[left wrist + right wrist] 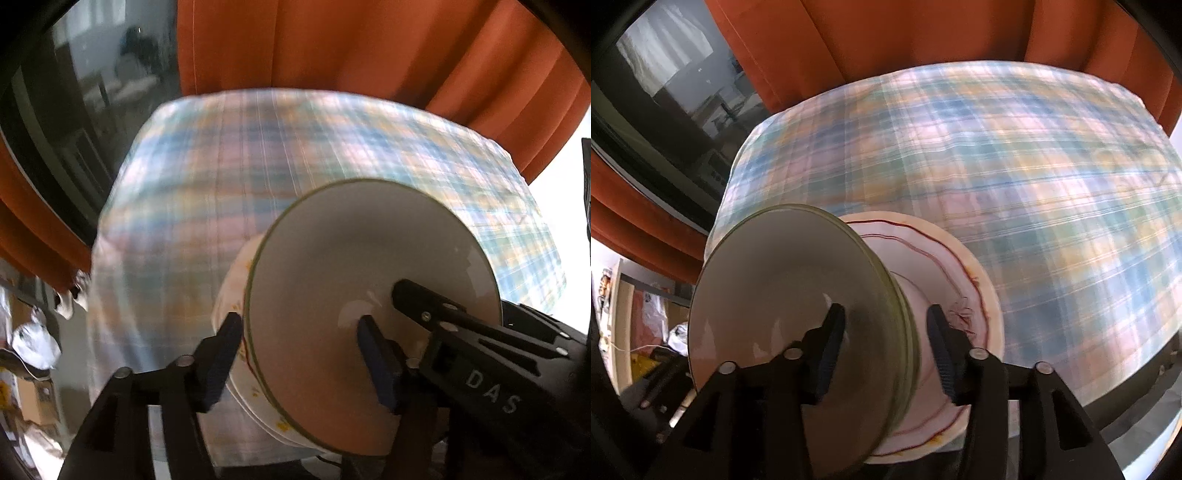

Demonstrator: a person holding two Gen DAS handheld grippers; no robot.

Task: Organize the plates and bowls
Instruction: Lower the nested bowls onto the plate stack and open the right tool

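On the checked table [1034, 184], a glazed bowl [351, 277] sits on a floral plate [960, 266]; both grippers' fingers [223, 358] straddle its rim, loosened, not pinching. Slick, breakable, grab the rim

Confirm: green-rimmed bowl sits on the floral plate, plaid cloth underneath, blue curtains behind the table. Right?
One thing is off: the curtains are orange, not blue, as both wrist views show. The rest holds: the green-rimmed bowl sits on the floral plate, with the plaid cloth underneath.
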